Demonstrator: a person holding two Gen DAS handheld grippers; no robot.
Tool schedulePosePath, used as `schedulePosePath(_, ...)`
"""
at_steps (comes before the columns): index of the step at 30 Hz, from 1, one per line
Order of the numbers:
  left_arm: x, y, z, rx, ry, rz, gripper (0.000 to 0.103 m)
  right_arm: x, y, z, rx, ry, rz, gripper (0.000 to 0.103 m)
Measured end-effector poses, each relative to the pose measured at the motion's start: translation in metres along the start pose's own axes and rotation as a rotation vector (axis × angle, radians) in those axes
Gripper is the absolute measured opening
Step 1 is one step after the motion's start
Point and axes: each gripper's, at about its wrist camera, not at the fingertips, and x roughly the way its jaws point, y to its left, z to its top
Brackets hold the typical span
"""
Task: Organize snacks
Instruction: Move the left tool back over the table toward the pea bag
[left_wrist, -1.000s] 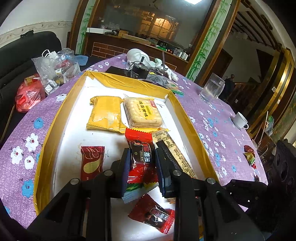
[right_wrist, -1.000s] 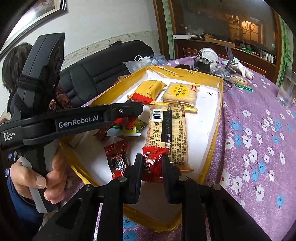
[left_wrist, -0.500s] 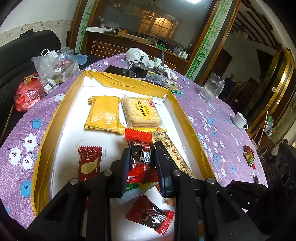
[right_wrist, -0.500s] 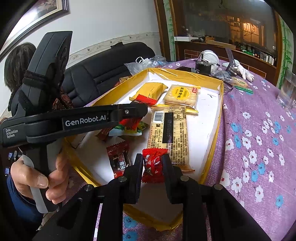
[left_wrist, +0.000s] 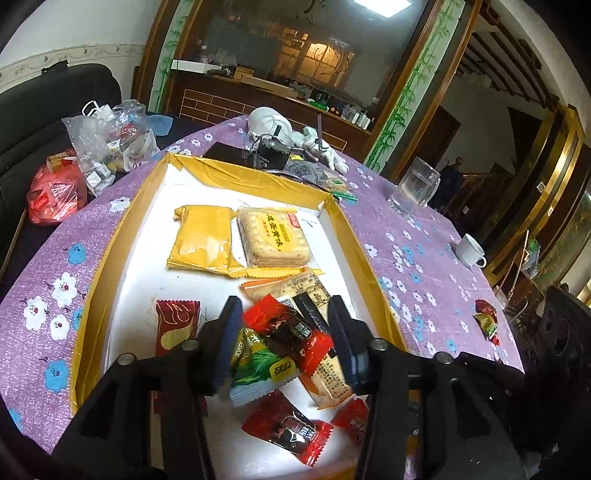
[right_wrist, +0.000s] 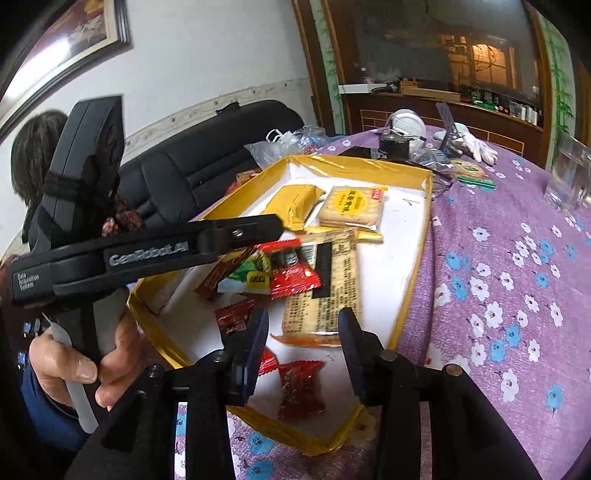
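A yellow-rimmed box (left_wrist: 110, 251) with a white floor holds the snacks. My left gripper (left_wrist: 286, 336) hovers over its near half with jaws opening. A red candy (left_wrist: 291, 330) lies loose between the fingers, tilted on a green packet (left_wrist: 258, 363) and a long cracker pack (left_wrist: 319, 291); the pads do not press it. In the right wrist view my right gripper (right_wrist: 303, 341) is over the box's front corner (right_wrist: 332, 439), jaws opening. A red candy (right_wrist: 301, 387) lies on the floor below them, untouched. The left gripper (right_wrist: 266, 236) crosses that view.
Further back in the box are a yellow packet (left_wrist: 201, 240) and a biscuit pack (left_wrist: 273, 236); a dark red packet (left_wrist: 175, 325) and another red candy (left_wrist: 286, 428) lie nearer. On the purple cloth stand a glass (left_wrist: 413, 186), a cup (left_wrist: 469, 251), loose candies (left_wrist: 485, 319) and plastic bags (left_wrist: 110, 136).
Both grippers were shut on red candies and have spread their jaws. The left's candy now rests tilted on the pile; the right's has dropped onto the box floor.
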Motion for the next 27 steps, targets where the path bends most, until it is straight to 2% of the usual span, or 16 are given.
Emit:
schedulePosePath(21,-0.016,-0.010,0.005,0.006,-0.023,-0.007,0.053,-0.058,-0.037,0.005,0.183,-0.114,0.035,0.045)
schedulePosePath(23,-0.018,-0.013,0.005,0.010,-0.026,-0.009,0.057,-0.062,-0.043,0.005,0.196,-0.121,0.033,0.045)
schedulePosePath(27,-0.020,-0.018,0.004,0.019,-0.030,-0.011,0.058,-0.072,-0.051,0.000,0.216,-0.133,0.023,0.045)
